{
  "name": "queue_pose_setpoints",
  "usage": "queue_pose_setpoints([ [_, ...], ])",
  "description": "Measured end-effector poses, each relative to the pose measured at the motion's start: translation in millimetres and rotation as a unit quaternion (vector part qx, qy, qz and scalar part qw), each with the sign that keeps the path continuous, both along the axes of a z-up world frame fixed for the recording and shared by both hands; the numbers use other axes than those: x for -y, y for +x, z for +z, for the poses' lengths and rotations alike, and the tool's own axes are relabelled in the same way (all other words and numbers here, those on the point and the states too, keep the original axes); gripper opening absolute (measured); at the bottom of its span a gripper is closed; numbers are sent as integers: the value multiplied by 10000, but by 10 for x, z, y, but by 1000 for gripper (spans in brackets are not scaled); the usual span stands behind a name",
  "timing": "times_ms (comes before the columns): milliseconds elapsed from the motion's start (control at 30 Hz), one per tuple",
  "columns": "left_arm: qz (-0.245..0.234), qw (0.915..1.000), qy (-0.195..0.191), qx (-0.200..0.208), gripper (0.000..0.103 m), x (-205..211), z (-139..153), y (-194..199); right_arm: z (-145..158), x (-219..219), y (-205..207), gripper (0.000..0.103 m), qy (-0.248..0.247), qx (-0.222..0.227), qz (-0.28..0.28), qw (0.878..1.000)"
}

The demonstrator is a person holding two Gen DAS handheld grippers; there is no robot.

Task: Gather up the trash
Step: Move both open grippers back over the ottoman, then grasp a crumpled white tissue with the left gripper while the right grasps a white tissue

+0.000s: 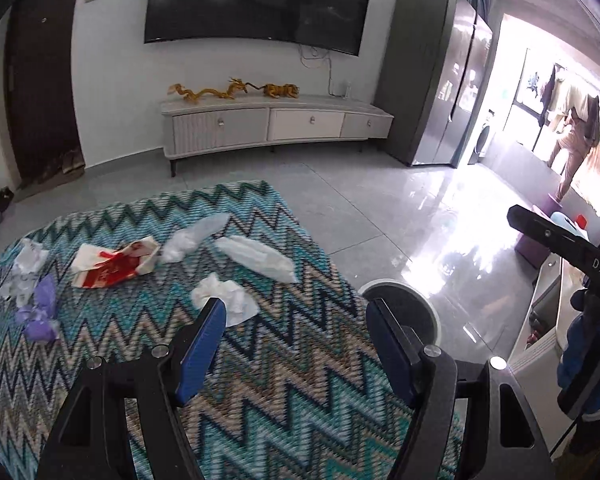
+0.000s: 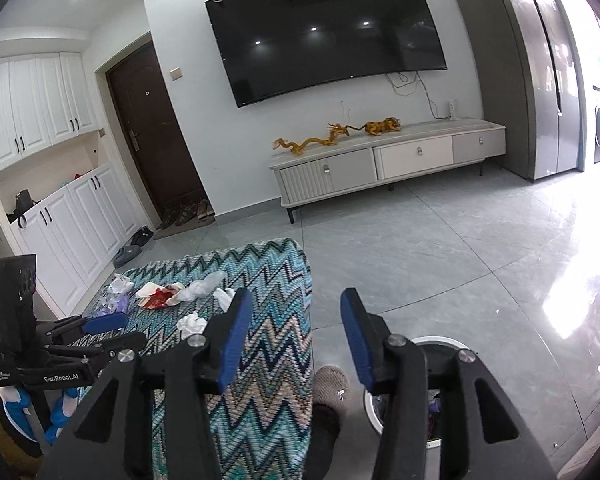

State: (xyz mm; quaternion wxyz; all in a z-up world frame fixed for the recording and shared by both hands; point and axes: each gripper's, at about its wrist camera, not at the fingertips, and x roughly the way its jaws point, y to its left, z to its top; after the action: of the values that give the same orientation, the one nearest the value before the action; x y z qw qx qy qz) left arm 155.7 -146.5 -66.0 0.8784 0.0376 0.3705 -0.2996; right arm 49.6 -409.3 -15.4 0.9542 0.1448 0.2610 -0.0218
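My left gripper [image 1: 296, 316] hangs over the zigzag-patterned cloth [image 1: 260, 380] with its blue pads spread wide and nothing between them. Just ahead of my left finger lies a crumpled white tissue [image 1: 224, 298], its near edge almost at the pad tip. Farther ahead sits a long white wad of paper [image 1: 256, 258], and to the left of that a twisted piece of clear plastic wrap [image 1: 192, 236]. Ahead and to the left is a red-and-white paper wrapper [image 1: 114, 264], then a purple crumpled scrap [image 1: 40, 316] and a white crumpled paper [image 1: 28, 264] at the far left of the cloth. Just ahead of my right finger is the round trash bin [image 1: 424, 304], standing on the grey tiled floor beside the cloth's edge.

My right gripper [image 2: 296, 312] is also wide open and holds nothing. It sits above the cloth's right edge, with the bin [image 2: 444, 342] below and to the right, mostly hidden behind my right finger; some scraps show inside it. A grey slipper [image 2: 332, 386] is below, between the fingers.
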Motion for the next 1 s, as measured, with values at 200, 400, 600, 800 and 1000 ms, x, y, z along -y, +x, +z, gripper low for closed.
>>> queue_pose_setpoints([
  [200,661,9978,84,-69,71,-855,-208,140,75,-410,203,47,-102,-59,384,9992],
  [400,1385,9895,127,-400,71,-1573,-550,366,-73,-694,500,47,-165,-333,716,9967],
  [600,1529,9861,76,-647,71,-1753,-672,555,-345,-837,927,48,-148,-704,982,9926],
  [800,612,9935,42,-963,74,-1114,-795,776,-768,-871,1476,48,-143,-1288,1305,9829],
  [1000,-111,9933,462,-1058,74,-284,-960,1052,-1168,-932,1966,48,-309,-1842,1670,9681],
])
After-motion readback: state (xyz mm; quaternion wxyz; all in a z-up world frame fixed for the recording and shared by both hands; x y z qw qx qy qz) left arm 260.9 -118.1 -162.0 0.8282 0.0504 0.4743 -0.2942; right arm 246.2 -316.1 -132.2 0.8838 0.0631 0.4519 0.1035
